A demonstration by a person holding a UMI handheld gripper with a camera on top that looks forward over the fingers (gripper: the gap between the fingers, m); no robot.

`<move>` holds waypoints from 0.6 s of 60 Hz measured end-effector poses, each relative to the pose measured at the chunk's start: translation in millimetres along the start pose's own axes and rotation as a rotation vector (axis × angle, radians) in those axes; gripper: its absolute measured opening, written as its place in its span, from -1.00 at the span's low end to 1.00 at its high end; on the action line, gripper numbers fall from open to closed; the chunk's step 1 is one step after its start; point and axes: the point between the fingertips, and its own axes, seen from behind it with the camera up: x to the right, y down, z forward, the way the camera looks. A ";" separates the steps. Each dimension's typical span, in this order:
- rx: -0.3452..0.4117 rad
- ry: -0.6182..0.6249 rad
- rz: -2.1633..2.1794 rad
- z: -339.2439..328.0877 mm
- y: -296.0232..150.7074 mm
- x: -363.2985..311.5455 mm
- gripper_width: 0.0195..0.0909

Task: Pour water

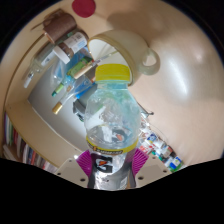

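With the gripper [108,160] tipped forward, a clear water bottle [110,120] with a yellow cap [112,72] sits between the fingers, pink pads [92,158] pressing its lower body from both sides. Fingers closed down to bottle width, firm hold by the look of it. Bottle points away from the camera, cap end just below a cream mug [128,50] that lies ahead of it on the round pale table [190,90], handle toward the right. Likely lined up that way so the neck reaches the mug rim for the pour.

Cap appears on, so the pour probably hasn't started; can't tell the water level clearly through the plastic.

Clutter to the left of the mug: another bottle or jar [72,48] with a label, more small containers near it, too small to identify. Red round object [86,8] beyond the mug. More small items on the floor or a shelf, lower right, unclear.

Risk: cap must come off first.
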 end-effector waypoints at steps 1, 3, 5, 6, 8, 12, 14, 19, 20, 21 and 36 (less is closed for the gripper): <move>0.003 -0.010 0.021 -0.6 -0.6 -2.6 -0.21; 0.008 -0.035 0.055 -1.7 -1.3 -9.3 -0.21; 0.011 -0.057 0.077 -2.9 -0.7 -15.0 -0.22; 0.011 -0.063 0.085 -3.2 -0.4 -16.9 -0.22; 0.010 -0.074 0.095 -3.9 -0.1 -20.0 -0.21; 0.007 -0.089 0.110 -3.7 0.5 -25.7 -0.21; 0.003 -0.092 0.116 -3.4 1.6 -26.5 -0.22; -0.008 -0.092 0.118 -1.4 4.3 -26.8 -0.22; -0.011 -0.090 0.114 -0.8 5.0 -26.6 -0.21; -0.006 -0.083 0.111 -1.2 7.4 -27.2 -0.21; -0.112 0.024 -0.727 -11.0 55.8 -40.8 -0.22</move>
